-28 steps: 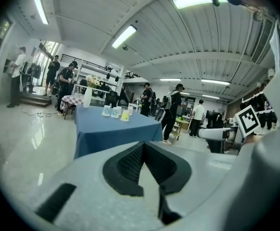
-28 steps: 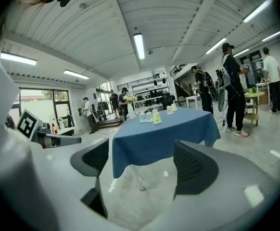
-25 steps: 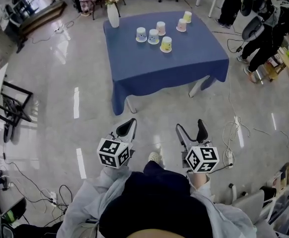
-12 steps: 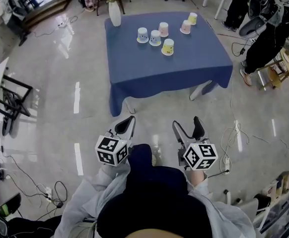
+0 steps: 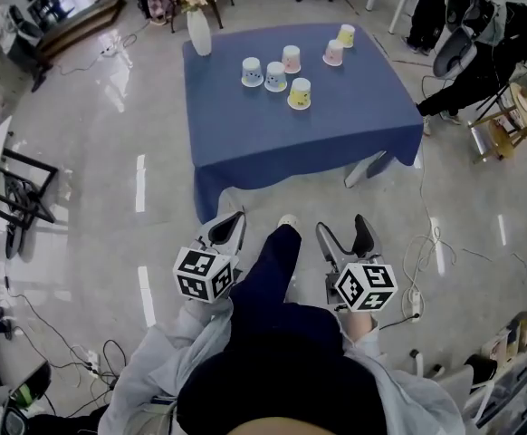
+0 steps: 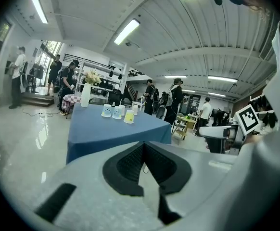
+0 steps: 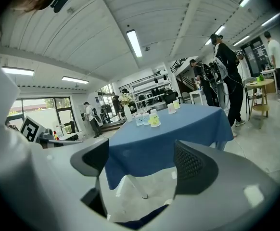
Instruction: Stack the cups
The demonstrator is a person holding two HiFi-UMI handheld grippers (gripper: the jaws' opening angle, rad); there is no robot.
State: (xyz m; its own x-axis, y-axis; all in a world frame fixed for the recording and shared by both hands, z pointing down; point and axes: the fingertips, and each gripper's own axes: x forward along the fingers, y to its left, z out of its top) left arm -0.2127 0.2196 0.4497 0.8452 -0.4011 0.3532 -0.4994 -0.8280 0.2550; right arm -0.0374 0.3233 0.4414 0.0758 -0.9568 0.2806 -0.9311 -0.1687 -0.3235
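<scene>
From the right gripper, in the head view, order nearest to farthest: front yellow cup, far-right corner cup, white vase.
From the right gripper:
1. the front yellow cup, middle of the table.
2. the far-right corner cup, back right.
3. the white vase, back left corner.

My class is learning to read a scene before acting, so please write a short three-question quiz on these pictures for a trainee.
1. How many cups stand on the table? A four, B six, C eight.
2. True or false: the left hand-held gripper holds a cup.
3. Fill in: the jaws of the right hand-held gripper stand ___.
Key: 1 B; 2 false; 3 open.
</scene>
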